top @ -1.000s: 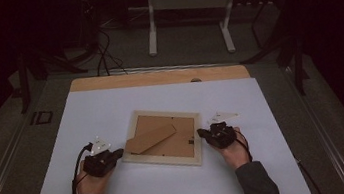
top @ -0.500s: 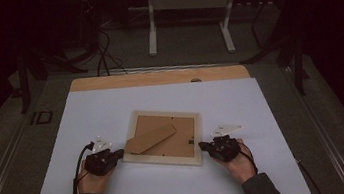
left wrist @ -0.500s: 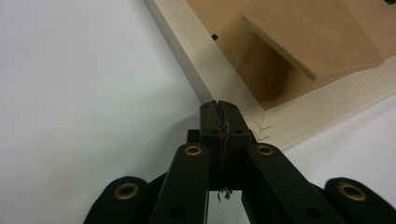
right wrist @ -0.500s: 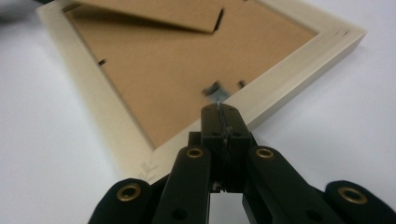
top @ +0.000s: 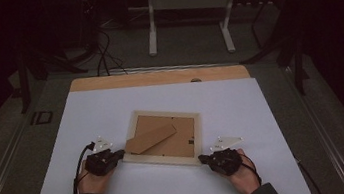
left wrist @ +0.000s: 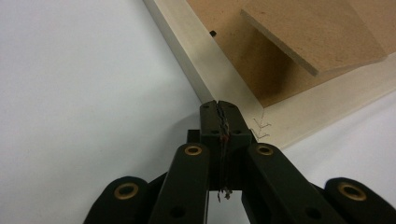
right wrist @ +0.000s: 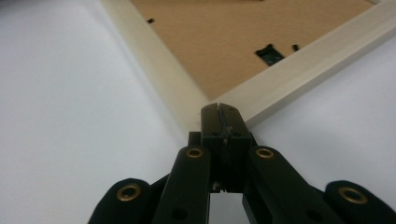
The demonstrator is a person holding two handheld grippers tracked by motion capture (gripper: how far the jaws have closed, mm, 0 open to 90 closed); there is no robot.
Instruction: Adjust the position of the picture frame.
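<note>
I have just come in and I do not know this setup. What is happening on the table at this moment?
A person holds a gripper in each hand at a picture frame that lies face down on the white table, its brown stand flap on top. The left gripper is shut, its tip at the frame's near left corner. The right gripper is also shut, its tip at the near right corner. Neither one grips the frame; whether the tips press on it I cannot tell.

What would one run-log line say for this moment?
left hand-held gripper: shut, at picture frame near-left corner | right hand-held gripper: shut, at near-right corner | frame face-down on white table
</note>
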